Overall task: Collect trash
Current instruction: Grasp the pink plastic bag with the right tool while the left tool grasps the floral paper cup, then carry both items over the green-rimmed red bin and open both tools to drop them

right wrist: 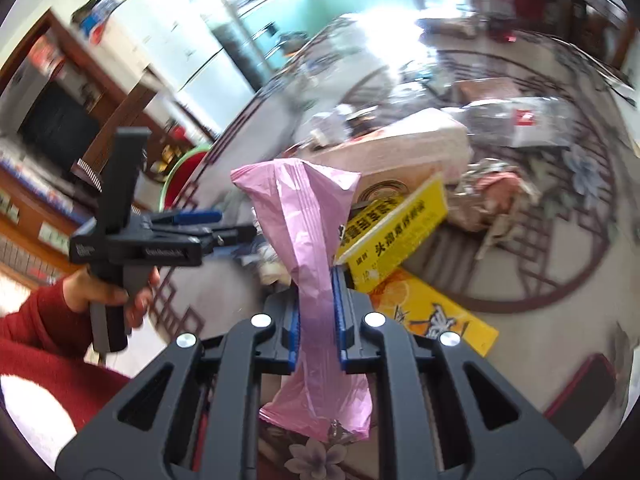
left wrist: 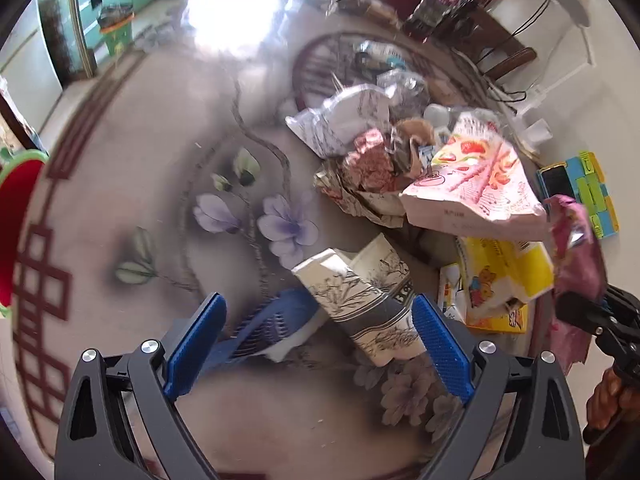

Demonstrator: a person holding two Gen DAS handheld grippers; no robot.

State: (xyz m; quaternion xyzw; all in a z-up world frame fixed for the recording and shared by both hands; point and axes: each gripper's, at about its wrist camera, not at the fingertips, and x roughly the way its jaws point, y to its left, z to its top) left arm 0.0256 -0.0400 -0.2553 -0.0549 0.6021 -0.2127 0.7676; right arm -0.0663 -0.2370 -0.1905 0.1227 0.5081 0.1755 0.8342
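Left gripper (left wrist: 318,340): lower centre of the left wrist view, blue-padded fingers (left wrist: 196,340) spread wide and gripping nothing; between them, on the floral table top (left wrist: 120,184), a flattened paper cup with an ink-drawn branch pattern (left wrist: 360,300) lying on its side, its lower end close to the right-hand finger; contact cannot be judged. Blue reflection or flat item beside the cup, left of centre, too blurred to identify. Trash pile, centre right of the same view: pink strawberry-print snack box (left wrist: 476,184) on top, crumpled pinkish wrappers (left wrist: 370,160) to its left, white patterned paper (left wrist: 344,120) above those, yellow carton with a bear print (left wrist: 504,276) below the box. Colourful block toy (left wrist: 580,188) at the right edge. Red bowl with a green rim (left wrist: 16,232) at the far left edge. Right gripper (right wrist: 316,320): lower centre of the right wrist view, clamped tight on a pink plastic wrapper (right wrist: 304,216) that stands up out of the fingers and hangs crumpled below them; the same wrapper appears at the right edge of the left wrist view. Behind it, centre right: yellow box with Chinese lettering (right wrist: 392,232), orange-print box (right wrist: 436,312) beneath. Person's left hand (right wrist: 116,292), red sleeve, at middle left, holding the other gripper's handle.
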